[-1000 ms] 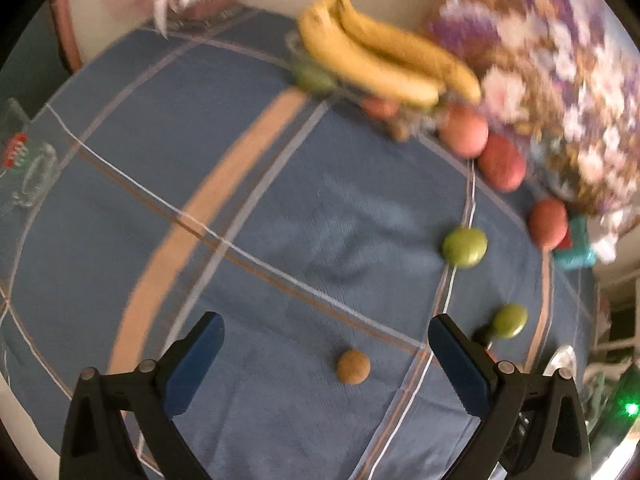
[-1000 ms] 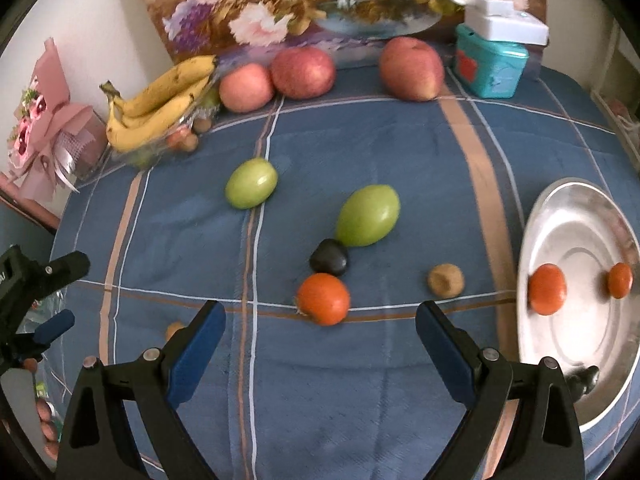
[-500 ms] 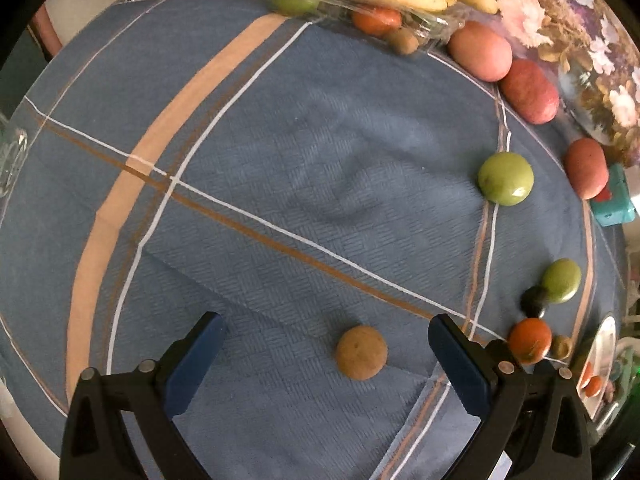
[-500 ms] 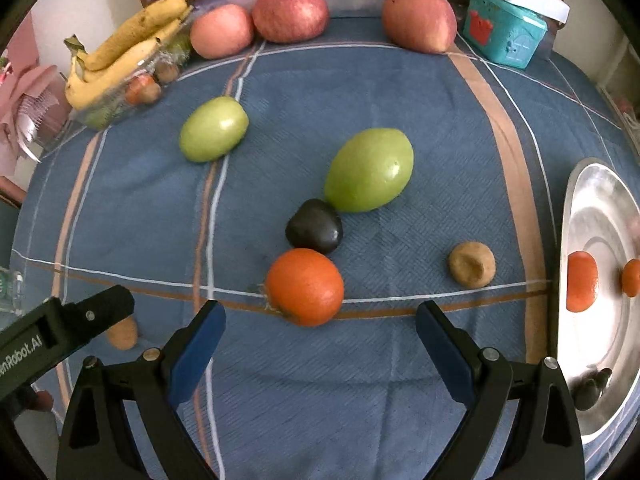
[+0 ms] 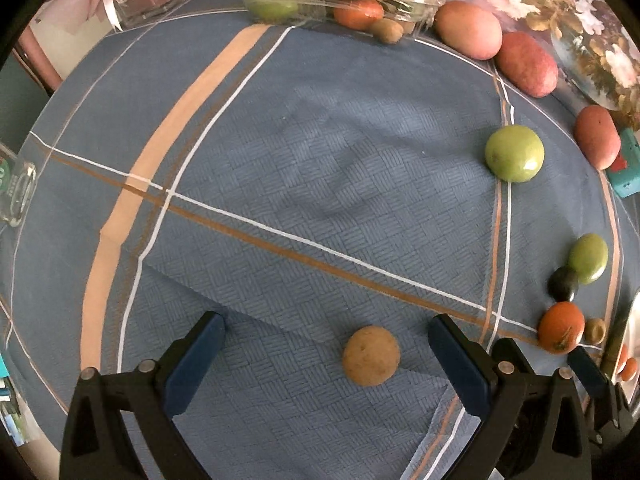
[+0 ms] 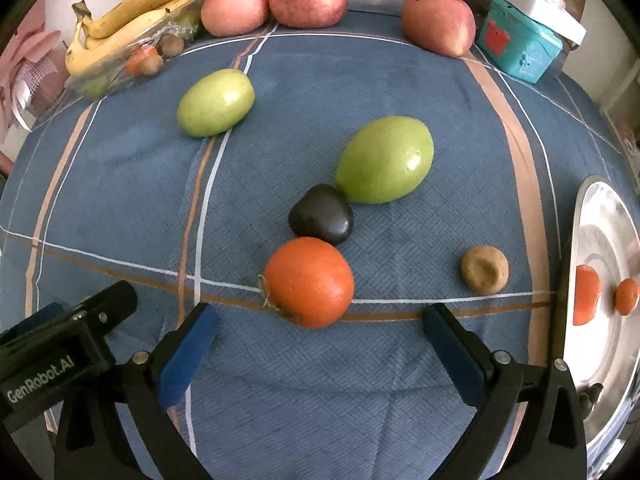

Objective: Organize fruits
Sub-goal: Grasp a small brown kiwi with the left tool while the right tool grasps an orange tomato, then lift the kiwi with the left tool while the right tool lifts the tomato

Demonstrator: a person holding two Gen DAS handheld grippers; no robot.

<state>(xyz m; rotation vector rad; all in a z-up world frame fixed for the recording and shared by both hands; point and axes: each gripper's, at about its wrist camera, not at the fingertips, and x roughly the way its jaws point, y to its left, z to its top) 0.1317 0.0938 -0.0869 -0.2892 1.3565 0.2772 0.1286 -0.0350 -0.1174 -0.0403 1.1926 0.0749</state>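
Two sets of tongs I steer are spread wide, gripping nothing. My left tongs (image 5: pixel 326 360) flank a small round tan-brown fruit (image 5: pixel 371 355); my right tongs (image 6: pixel 320 348) sit just before a round orange fruit (image 6: pixel 309 282).

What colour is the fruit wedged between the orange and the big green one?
Near-black fruit; right wrist view.

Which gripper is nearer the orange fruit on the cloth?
Right. The right gripper is open with the orange fruit just ahead of its fingertips; the left gripper frames a brown fruit, with the orange fruit off to its right.
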